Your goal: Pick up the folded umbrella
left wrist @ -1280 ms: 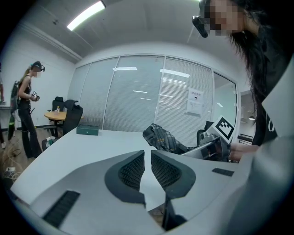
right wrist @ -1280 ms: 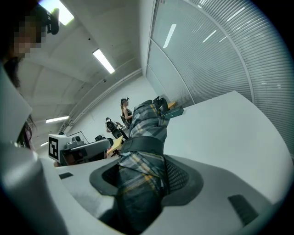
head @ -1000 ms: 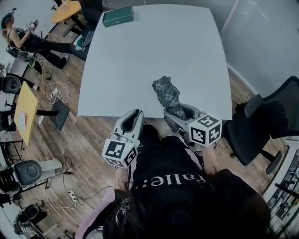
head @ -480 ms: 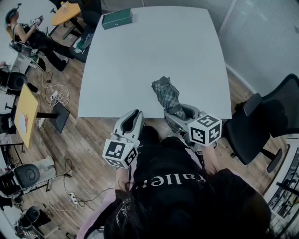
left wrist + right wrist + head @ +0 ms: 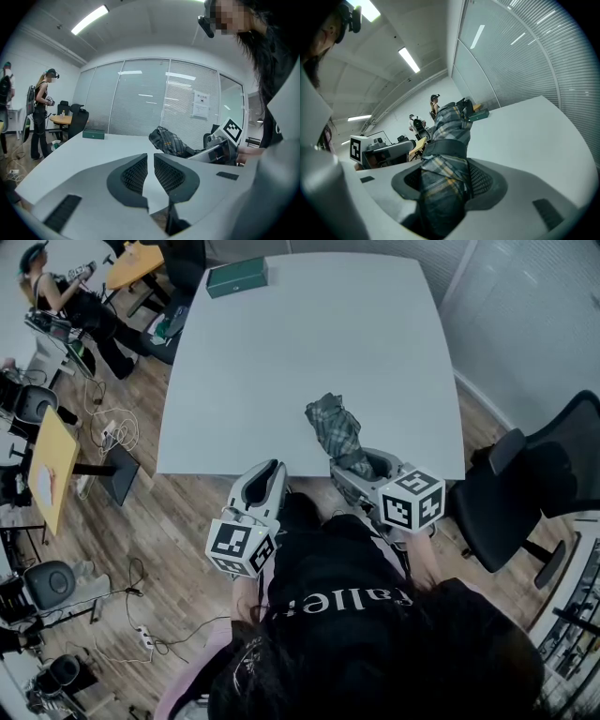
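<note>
The folded umbrella (image 5: pixel 336 427), dark grey plaid with a strap round it, is over the near edge of the white table (image 5: pixel 300 343). My right gripper (image 5: pixel 361 465) is shut on its near end; the plaid cloth (image 5: pixel 450 154) fills the gap between the pads. The far end points away across the table and up. Whether it touches the tabletop I cannot tell. My left gripper (image 5: pixel 272 470) hovers at the table's front edge, left of the umbrella, jaws shut with nothing in them (image 5: pixel 147 171). The left gripper view shows the umbrella (image 5: pixel 171 141) to its right.
A green box (image 5: pixel 236 276) lies at the table's far left corner. A black office chair (image 5: pixel 525 484) stands to the right of the table. Desks, chairs, cables and a person (image 5: pixel 66 296) are on the wooden floor to the left.
Both grippers and the umbrella have stayed where they were. Only the person at the far left of the room has shifted.
</note>
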`<state>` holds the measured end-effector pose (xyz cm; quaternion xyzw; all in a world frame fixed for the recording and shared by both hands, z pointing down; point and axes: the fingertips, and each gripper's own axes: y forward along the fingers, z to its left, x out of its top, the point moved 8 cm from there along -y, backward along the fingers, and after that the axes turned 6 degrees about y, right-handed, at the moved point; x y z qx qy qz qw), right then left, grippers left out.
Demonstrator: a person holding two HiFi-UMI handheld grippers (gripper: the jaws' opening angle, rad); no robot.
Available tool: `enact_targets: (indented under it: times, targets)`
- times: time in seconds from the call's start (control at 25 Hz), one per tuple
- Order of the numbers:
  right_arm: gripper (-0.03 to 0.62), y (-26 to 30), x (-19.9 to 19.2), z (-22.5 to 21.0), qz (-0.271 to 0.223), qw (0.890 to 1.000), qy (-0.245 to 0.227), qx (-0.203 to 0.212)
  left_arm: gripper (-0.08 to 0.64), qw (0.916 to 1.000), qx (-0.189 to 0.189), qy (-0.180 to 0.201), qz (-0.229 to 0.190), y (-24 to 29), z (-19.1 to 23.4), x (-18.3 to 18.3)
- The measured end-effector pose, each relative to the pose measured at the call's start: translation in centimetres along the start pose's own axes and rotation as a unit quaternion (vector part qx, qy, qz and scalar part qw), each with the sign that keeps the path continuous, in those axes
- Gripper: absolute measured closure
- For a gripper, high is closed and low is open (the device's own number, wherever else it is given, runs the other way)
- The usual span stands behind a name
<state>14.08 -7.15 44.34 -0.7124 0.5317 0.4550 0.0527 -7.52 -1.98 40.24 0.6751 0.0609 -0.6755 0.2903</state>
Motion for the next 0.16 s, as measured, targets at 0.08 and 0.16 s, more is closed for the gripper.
enact_targets:
  times: [0.08,0.16]
  targets:
    - [0.365,-0.04,-0.08,-0.04,0.001,1.000,0.000,-0.001,0.515,1.0000,0.000,0.000,0.000,0.01,-0.08,-0.06]
    - [0.365,-0.07,-0.16,-0.11,0.001,1.000,0.000,-0.001,0.515,1.0000,-0.001,0.000,0.000,0.03,-0.17,-0.12]
